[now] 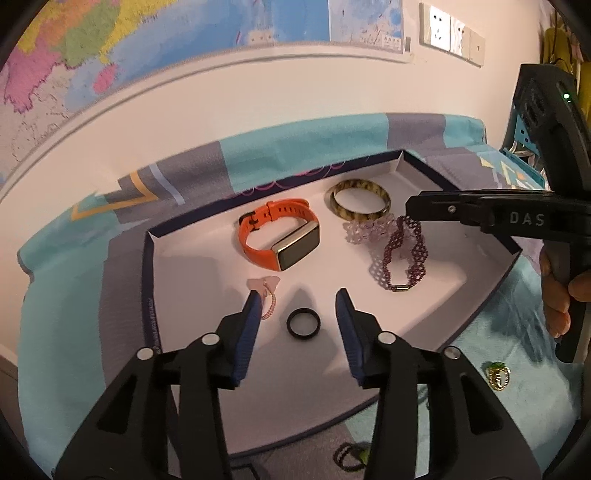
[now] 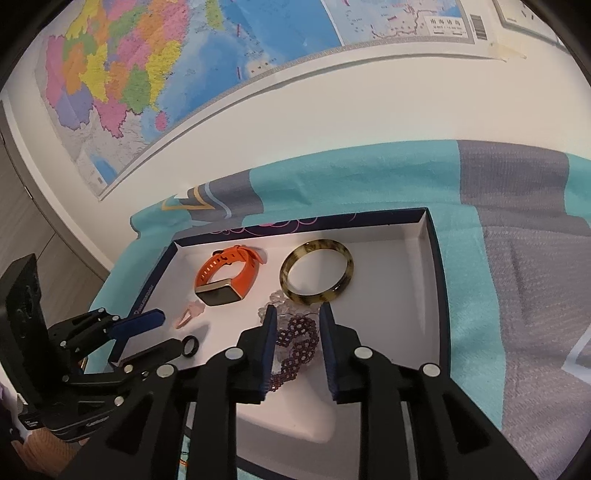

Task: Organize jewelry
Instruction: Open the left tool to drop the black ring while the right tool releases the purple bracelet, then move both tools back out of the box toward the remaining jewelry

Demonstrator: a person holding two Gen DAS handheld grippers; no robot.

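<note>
A white tray [image 1: 184,266] with a navy rim lies on a teal and grey cloth. In it are an orange smart band [image 1: 277,236], a tortoiseshell bangle [image 1: 360,199], a clear bead bracelet [image 1: 362,229], a purple beaded bracelet [image 1: 402,254] and a pink charm tie [image 1: 266,288]. My left gripper [image 1: 298,295] stands open over a black ring [image 1: 303,323], which lies flat between the fingers, untouched. My right gripper [image 2: 298,308] is open, and the purple bracelet [image 2: 299,343] lies on the tray floor between its fingers. The left gripper [image 2: 171,330] shows beside the ring [image 2: 190,347].
A green and gold ring [image 1: 498,374] sits on the cloth right of the tray. A dark bead bracelet [image 1: 349,458] lies at the tray's near edge. A wall with a map and sockets [image 1: 439,27] rises close behind the table.
</note>
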